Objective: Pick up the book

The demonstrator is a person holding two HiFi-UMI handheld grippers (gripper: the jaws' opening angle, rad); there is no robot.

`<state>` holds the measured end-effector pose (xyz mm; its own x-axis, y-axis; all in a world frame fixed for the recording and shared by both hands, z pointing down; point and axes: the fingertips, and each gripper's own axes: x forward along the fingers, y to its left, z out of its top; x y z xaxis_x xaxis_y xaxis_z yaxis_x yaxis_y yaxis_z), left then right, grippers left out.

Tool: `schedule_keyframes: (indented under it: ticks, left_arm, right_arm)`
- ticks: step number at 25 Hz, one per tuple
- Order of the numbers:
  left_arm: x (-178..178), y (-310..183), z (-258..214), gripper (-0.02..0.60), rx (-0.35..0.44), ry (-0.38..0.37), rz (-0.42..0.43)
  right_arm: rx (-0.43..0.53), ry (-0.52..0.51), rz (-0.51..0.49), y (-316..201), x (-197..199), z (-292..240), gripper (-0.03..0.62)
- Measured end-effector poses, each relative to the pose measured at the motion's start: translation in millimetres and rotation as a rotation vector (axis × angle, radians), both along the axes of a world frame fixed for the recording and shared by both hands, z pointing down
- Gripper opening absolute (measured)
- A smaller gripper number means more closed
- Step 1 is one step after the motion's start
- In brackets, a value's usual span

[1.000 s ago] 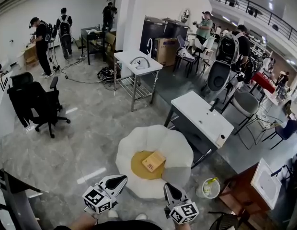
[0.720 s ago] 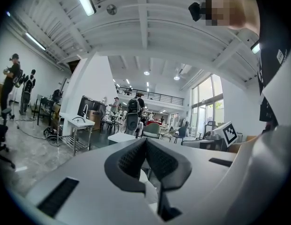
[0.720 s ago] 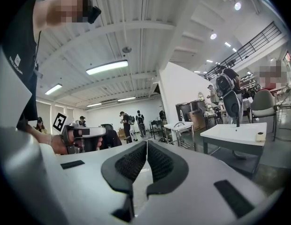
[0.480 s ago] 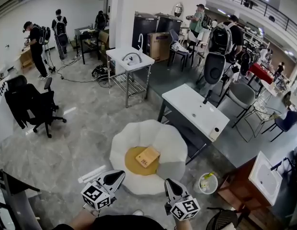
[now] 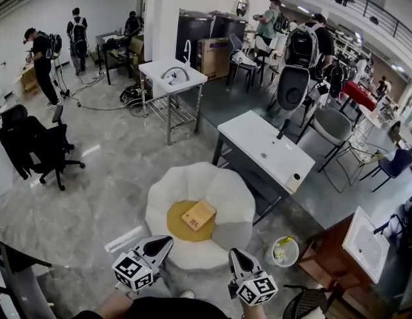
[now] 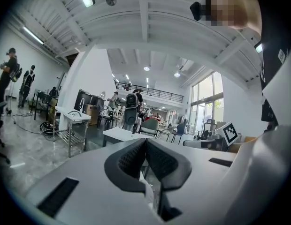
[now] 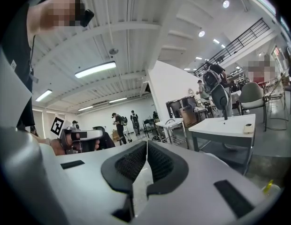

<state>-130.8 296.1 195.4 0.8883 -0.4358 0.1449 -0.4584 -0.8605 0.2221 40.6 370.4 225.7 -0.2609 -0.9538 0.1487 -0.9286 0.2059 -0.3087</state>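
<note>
A tan book (image 5: 199, 214) lies flat on the round yellow seat cushion of a white petal-shaped chair (image 5: 227, 195) in the head view. My left gripper (image 5: 158, 245) is held low at the near edge, short of the chair's front rim, jaws shut and empty. My right gripper (image 5: 238, 257) hangs beside it to the right, also shut with nothing between its pads. In the left gripper view the left gripper's (image 6: 145, 142) pads meet; in the right gripper view the right gripper's (image 7: 147, 146) pads meet too. The book is hidden in both gripper views.
A white sink-top table (image 5: 271, 151) stands just beyond the chair to the right. A small bucket (image 5: 286, 252) sits on the floor at the right, a wooden cabinet with a basin (image 5: 355, 244) beyond it. A black office chair (image 5: 34, 148) is at left. Several people stand far back.
The white chair and book have slid slightly leftward and nearer in the head view as I moved forward. Both grippers stay shut in the same spots at the frame's bottom.
</note>
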Motion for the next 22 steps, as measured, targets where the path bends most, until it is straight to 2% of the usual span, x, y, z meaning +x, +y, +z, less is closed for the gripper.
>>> schedule_keyframes:
  ticks: [6,11,22]
  left_arm:
    - [9,-56,3,0.014,-0.024,0.009,0.026]
    - [8,-118,1,0.014,-0.031,0.017,0.057]
    - [-30,-236,-2,0.014,-0.043,0.014,0.122]
  right_arm:
    - [-0.019,0.013,0.035,-47,11,-4,0.026]
    - [-0.025,0.022,0.057,-106,7,-7,0.026]
    - [-0.042,0.019,0.093,-223,-31,-15,0.026]
